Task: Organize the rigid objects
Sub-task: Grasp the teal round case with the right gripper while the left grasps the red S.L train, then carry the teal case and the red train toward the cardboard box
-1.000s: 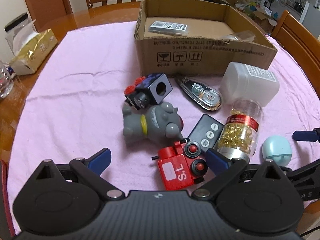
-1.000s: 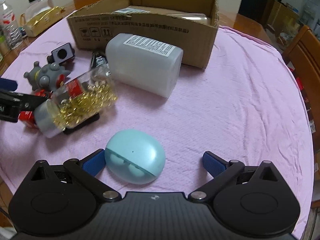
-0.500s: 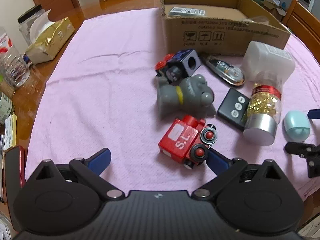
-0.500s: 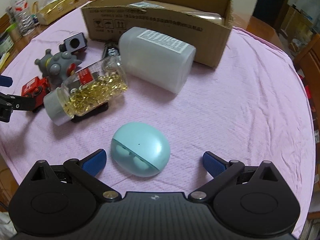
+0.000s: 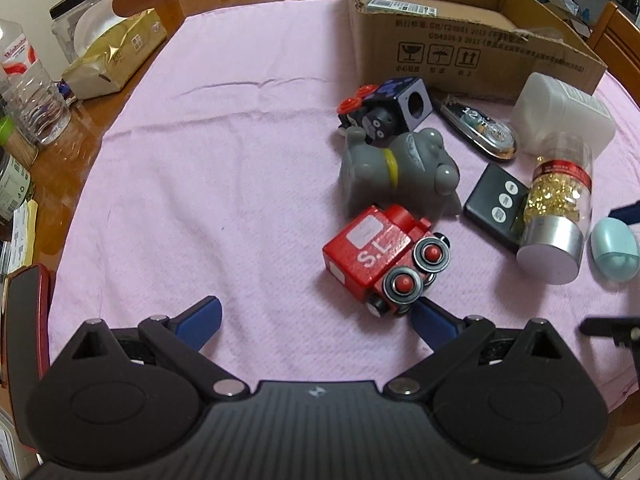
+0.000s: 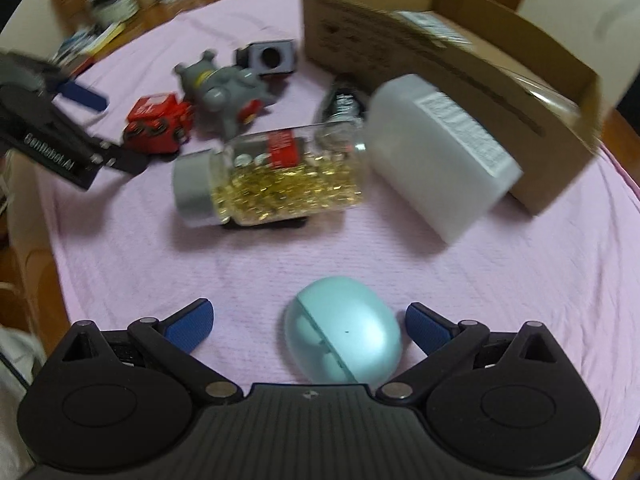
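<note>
Right now we hold both grippers wide open, gripping nothing: right gripper straddles the mint case for pickup, left gripper nears the red train; cardboard box waits beyond.

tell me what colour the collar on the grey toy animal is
Yellow, a band around the grey toy animal; clearest in the left wrist view.

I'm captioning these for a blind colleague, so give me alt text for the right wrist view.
An open right gripper sits low over a pink cloth, with a pale blue egg-shaped case between its jaws. Beyond lie a jar of gold beads, a white bottle, toys and a cardboard box; the picture is blurred.
</note>
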